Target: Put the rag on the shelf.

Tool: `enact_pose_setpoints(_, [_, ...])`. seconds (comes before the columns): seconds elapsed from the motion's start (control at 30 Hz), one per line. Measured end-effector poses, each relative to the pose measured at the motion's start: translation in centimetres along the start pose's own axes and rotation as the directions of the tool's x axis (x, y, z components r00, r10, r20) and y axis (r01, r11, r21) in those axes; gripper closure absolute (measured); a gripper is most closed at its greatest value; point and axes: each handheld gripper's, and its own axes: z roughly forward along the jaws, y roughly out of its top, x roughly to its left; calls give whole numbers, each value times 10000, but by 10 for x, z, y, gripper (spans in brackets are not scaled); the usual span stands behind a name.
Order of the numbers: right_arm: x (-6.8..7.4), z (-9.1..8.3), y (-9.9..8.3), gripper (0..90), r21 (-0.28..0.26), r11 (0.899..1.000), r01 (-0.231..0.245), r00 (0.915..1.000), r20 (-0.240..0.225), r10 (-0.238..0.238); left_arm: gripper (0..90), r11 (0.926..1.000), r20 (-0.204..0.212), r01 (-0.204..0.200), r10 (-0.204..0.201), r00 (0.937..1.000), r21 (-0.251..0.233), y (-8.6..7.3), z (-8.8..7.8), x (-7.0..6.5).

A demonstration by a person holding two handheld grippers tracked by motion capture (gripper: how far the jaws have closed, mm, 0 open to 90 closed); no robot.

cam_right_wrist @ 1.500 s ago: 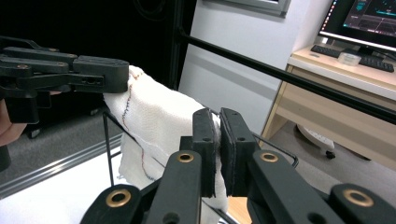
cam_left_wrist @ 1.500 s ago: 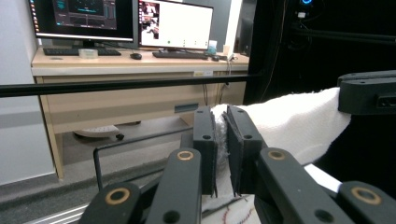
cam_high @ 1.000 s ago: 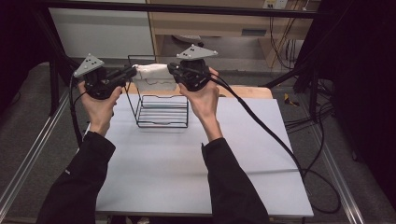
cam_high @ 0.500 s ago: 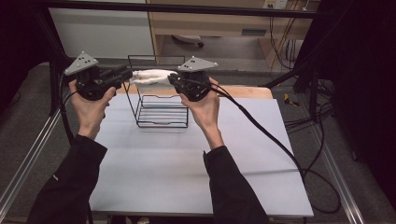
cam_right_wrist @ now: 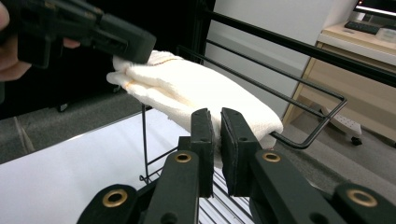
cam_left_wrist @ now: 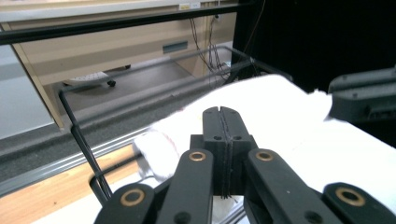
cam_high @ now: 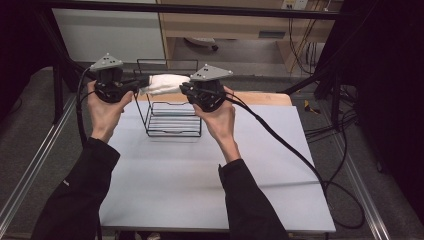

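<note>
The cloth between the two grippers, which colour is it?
The cloth is white, with a faint yellowish stitched edge; the right gripper view shows it best.

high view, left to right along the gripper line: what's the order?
Left gripper → white towel → right gripper → right gripper's black cable, which trails off to the right across the table.
</note>
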Motion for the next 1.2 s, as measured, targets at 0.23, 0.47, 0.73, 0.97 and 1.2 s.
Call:
enact_pose_setpoints(0.23, [2,-1,0,785,70,10000,-7,9999,-129,8,900,9997,4,-193,193,9998,169,-12,3,-2])
enact_pose_setpoints(0.47, [-5,-7,7,708,-349,9989,-300,9991,-305,289,900,9990,23,-332,331,9994,286,-19,9,-3])
enact_pose_setpoints(0.73, [-1,12,-7,888,544,9970,-550,9964,-617,584,900,9978,-51,-485,488,9988,457,-31,20,-4])
enact_pose_setpoints(0.97, [-3,30,-19,900,932,9947,-440,9989,-91,451,900,9983,-183,-386,394,9991,430,-39,27,1])
enact_pose_setpoints(1.2, [-4,35,-22,884,856,9952,-476,9988,-31,481,897,9985,-204,-382,390,9990,380,-40,27,1])
